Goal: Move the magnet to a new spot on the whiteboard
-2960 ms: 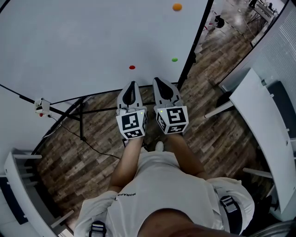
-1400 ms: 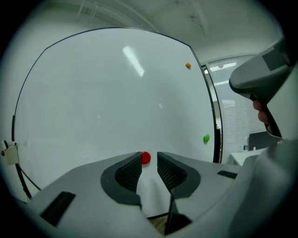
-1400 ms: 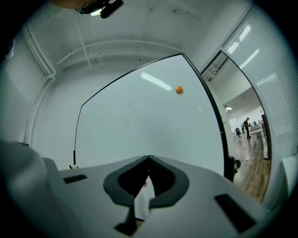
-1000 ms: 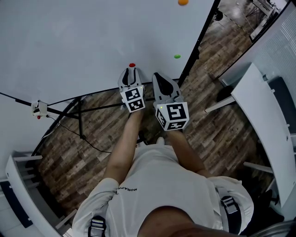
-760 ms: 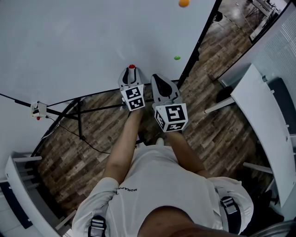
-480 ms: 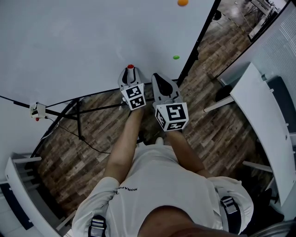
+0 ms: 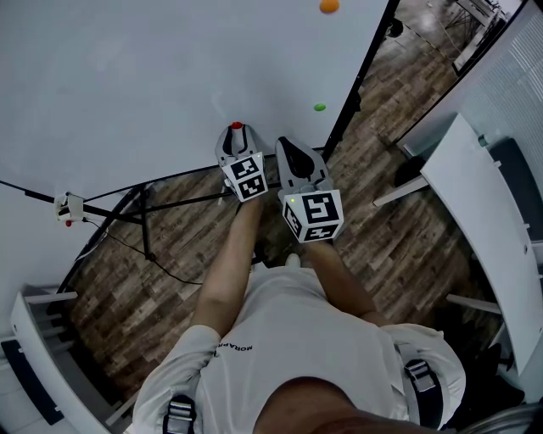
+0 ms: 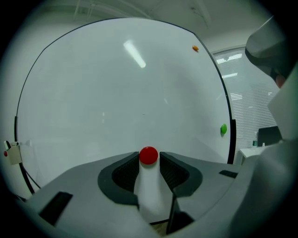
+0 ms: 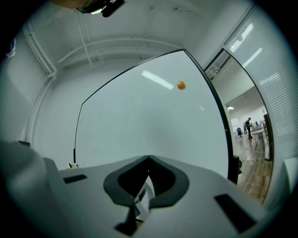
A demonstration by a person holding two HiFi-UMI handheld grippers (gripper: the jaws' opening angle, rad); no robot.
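A small red magnet (image 7: 237, 126) sticks low on the whiteboard (image 7: 127, 76). My left gripper (image 7: 236, 130) reaches forward to the board, and in the left gripper view the red magnet (image 8: 148, 155) sits right between its two fingertips. The jaws have just been opening; a thin gap shows beside the magnet, so the left gripper (image 8: 149, 159) stands open around it. My right gripper (image 7: 287, 146) hangs just to the right, short of the board. In the right gripper view its tips meet, so the right gripper (image 9: 148, 159) is shut on nothing.
A green magnet (image 7: 320, 108) sits near the board's right edge, an orange magnet (image 7: 328, 6) higher up. The board's dark stand legs (image 7: 144, 212) cross the wood floor below. White tables (image 7: 484, 212) stand at the right, and a small clip (image 7: 64, 206) hangs at the left.
Since three seconds ago my left gripper has gone forward to the board and now brackets the red magnet. In the last second it barely shifted. The right gripper has stayed put.
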